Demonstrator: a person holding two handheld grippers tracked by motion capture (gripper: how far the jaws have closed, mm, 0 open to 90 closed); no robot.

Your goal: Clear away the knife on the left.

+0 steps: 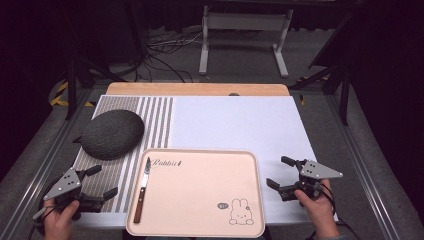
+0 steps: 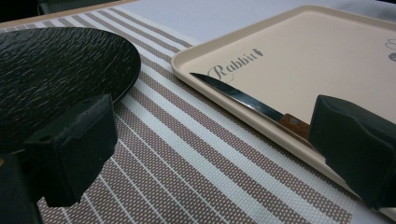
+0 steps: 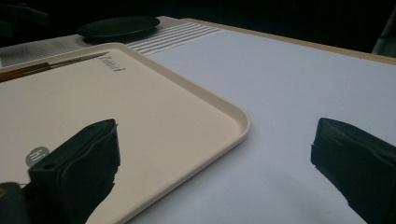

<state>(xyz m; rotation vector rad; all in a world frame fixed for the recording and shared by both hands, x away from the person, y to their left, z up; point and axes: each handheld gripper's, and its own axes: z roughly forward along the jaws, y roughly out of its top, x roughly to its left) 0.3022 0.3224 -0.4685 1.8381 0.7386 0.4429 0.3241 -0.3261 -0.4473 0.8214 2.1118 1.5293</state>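
Note:
A beige tray (image 1: 200, 227) printed with "Rabbit" and a rabbit drawing lies at the front middle of the table. A knife (image 1: 142, 191) with a brown handle rests along its left rim, blade pointing away from me. A black textured plate (image 1: 112, 133) sits on the striped placemat (image 1: 157, 120) at the left. My left gripper (image 1: 102, 181) is open near the front left, beside the tray; its view shows the knife (image 2: 243, 99), the tray (image 2: 299, 56) and the plate (image 2: 51, 74). My right gripper (image 1: 278, 172) is open to the right of the tray (image 3: 154, 112), holding nothing.
A white mat (image 1: 240, 125) covers the middle and right of the table, with a wooden edge (image 1: 197, 89) at the back. Beyond the table stand a white metal frame (image 1: 245, 35) and loose cables (image 1: 160, 55) on the floor.

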